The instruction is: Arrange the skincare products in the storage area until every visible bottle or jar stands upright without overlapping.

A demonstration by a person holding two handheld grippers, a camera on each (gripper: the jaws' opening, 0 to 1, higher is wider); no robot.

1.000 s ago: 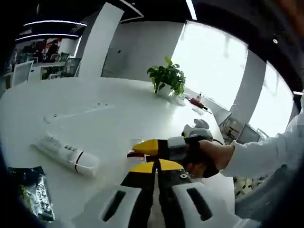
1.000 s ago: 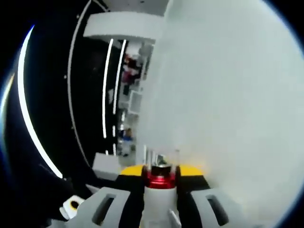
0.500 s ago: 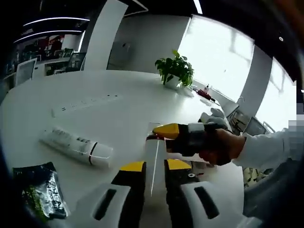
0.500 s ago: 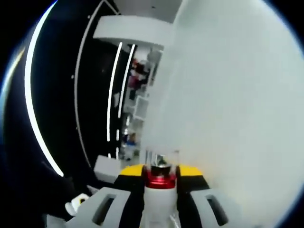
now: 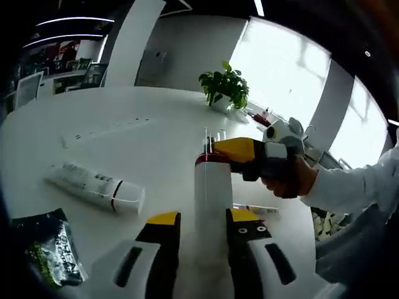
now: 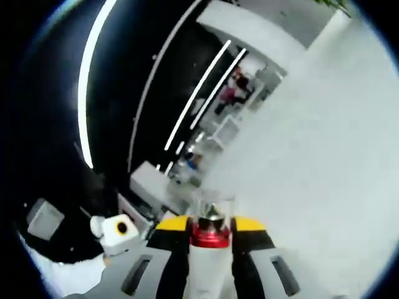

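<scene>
A white bottle (image 5: 212,187) with a red collar and a clear cap stands upright over the white table (image 5: 156,156). My right gripper (image 5: 232,149) comes in from the right and is shut on the bottle's neck. In the right gripper view the same bottle (image 6: 211,249) sits between the yellow tips of my right gripper (image 6: 211,223). My left gripper (image 5: 204,218) is open, its jaws standing on either side of the bottle's lower body. A white tube (image 5: 93,185) with a dark band lies flat to the left.
A dark green packet (image 5: 47,252) lies at the near left. A power strip (image 5: 103,129) and a potted plant (image 5: 223,87) sit farther back. A thin small item (image 5: 259,210) lies behind my left gripper's right jaw. A person's hand (image 5: 290,180) holds the right gripper.
My left gripper's jaws have spread apart. The right gripper has brought the bottle upright between them. The right gripper view has rolled with the hand.
</scene>
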